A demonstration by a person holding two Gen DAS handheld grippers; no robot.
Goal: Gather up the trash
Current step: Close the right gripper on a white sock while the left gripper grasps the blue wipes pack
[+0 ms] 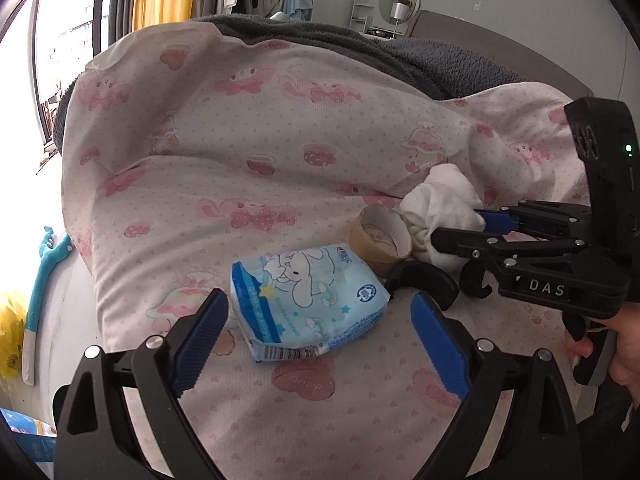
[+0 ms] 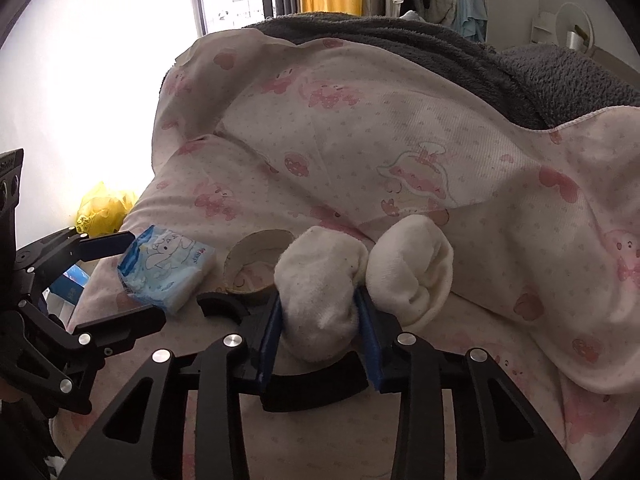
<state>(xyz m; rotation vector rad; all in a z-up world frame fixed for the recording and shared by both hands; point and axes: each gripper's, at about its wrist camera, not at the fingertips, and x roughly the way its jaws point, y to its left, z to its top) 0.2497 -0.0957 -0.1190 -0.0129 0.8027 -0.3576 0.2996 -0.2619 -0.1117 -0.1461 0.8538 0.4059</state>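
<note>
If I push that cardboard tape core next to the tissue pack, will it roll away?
The cardboard tape core lies tilted on soft bedding, so it would probably wobble rather than roll far. It looks hollow and thin-walled, likely light and easily crushed.

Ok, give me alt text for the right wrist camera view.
The right gripper is shut on a rolled white sock on a pink-patterned bedsheet. Left of it lie a brown cardboard tape core and a blue cartoon tissue pack, with the open left gripper around the pack.
</note>
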